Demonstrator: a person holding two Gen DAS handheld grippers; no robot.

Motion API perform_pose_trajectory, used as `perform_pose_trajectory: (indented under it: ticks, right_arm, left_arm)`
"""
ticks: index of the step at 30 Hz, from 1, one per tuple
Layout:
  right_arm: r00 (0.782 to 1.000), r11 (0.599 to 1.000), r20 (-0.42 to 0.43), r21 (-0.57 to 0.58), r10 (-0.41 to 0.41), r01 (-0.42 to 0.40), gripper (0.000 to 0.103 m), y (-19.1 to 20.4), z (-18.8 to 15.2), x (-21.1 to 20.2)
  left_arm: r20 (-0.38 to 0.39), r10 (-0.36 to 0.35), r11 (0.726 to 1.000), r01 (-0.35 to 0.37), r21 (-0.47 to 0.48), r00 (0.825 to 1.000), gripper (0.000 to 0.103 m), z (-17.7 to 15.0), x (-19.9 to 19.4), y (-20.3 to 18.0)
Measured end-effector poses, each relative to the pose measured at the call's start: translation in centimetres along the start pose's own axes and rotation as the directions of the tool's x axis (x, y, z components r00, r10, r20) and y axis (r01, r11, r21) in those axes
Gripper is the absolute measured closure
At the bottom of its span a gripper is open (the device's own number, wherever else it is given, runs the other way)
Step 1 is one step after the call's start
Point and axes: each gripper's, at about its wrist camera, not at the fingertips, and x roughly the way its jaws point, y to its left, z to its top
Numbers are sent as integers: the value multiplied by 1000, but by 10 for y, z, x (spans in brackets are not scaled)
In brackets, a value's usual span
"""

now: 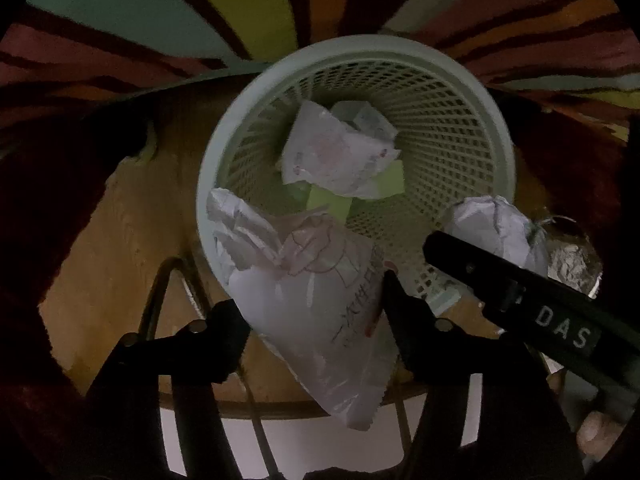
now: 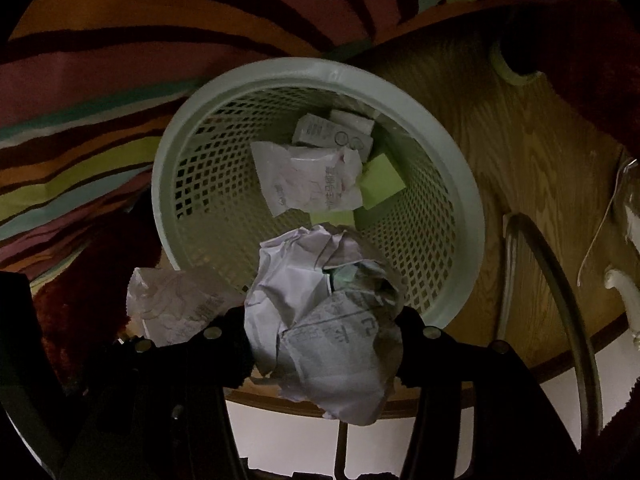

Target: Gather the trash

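The pale green basket (image 1: 356,52) is sitting on the round wooden table (image 1: 132,216), and both grippers are pointing down at it so the trash can drop in.

The left gripper (image 1: 310,312) is holding a crumpled plastic wrapper (image 1: 308,280) right over the near rim of the basket. Its jaws are standing a little apart. The right finger (image 1: 404,320) is touching the wrapper, but I cannot tell if the left one is pressing on it. I think the wrapper is being let go here, because it is hanging half over the basket's mouth.

The right gripper (image 2: 320,340) is squeezing a ball of crumpled paper (image 2: 324,312) with print on it. Its jaws are closed tight on the paper. The ball is sitting just above the near rim too, so it can fall inside.

Some trash is already lying at the bottom of the basket: a wrinkled wrapper (image 2: 308,176), a small white box (image 2: 340,130) and a light green block (image 2: 382,180).

A striped rug (image 2: 80,80) is lying on the floor beyond the table.
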Motion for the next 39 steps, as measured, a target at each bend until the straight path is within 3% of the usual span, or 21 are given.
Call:
perform_pose_trajectory:
  ticks: [2,3,6,10,14,19,20,22,23,25,26,29,31,32,36,39]
  right_arm:
    - [1000,1000,-2,8,-19,19,48,-2,2,3]
    - [1000,1000,-2,12,-27,27,43,-2,3,3]
    - [999,999,11,30,-37,37,9,-3,6,4]
    - [999,999,42,28,-33,32,8,-6,6,2]
    - [994,1000,107,-18,-21,23,8,-1,2,-12]
    - [976,996,216,-93,26,-6,8,5,-12,-44]
    - [959,991,282,-136,37,2,8,9,-20,-63]
    - [945,987,324,-158,45,8,8,10,-27,-75]
    - [919,982,391,-188,54,22,8,11,-38,-93]
    - [901,978,430,-207,52,42,8,12,-46,-103]
    - [870,969,491,-234,51,75,8,13,-59,-116]
    - [838,963,542,-255,64,91,8,15,-75,-126]
    - [804,952,590,-284,76,118,8,16,-93,-137]
    - [802,951,593,-285,76,121,8,15,-94,-137]
    - [746,935,662,-307,77,176,8,19,-118,-148]
    - [719,927,691,-313,75,204,8,25,-127,-155]
  left_arm:
    - [-11,10,1000,-10,-22,1000,21,1,2,4]
    - [-20,19,999,-20,-32,1000,20,1,4,5]
    - [-35,32,998,-34,-47,999,17,1,7,8]
    - [6,40,998,-39,-59,999,16,0,-1,10]
    - [97,28,997,-21,-70,995,16,-4,-25,13]
    - [255,5,999,6,-43,967,16,-14,-65,11]
    - [295,10,999,0,-33,955,16,-18,-76,9]
    - [360,16,1000,-12,-12,933,16,-22,-93,6]
    - [398,19,1000,-21,1,917,16,-27,-103,4]
    - [463,31,999,-44,17,886,16,-35,-119,2]
    - [497,35,998,-53,22,867,16,-40,-127,0]
    - [574,32,997,-68,40,818,16,-55,-146,-5]
    - [613,27,996,-74,51,790,16,-63,-155,-6]
    - [633,26,995,-79,56,774,16,-68,-160,-7]
    - [693,26,993,-98,64,721,16,-86,-176,-10]
    - [720,13,993,-91,70,694,16,-99,-188,-10]
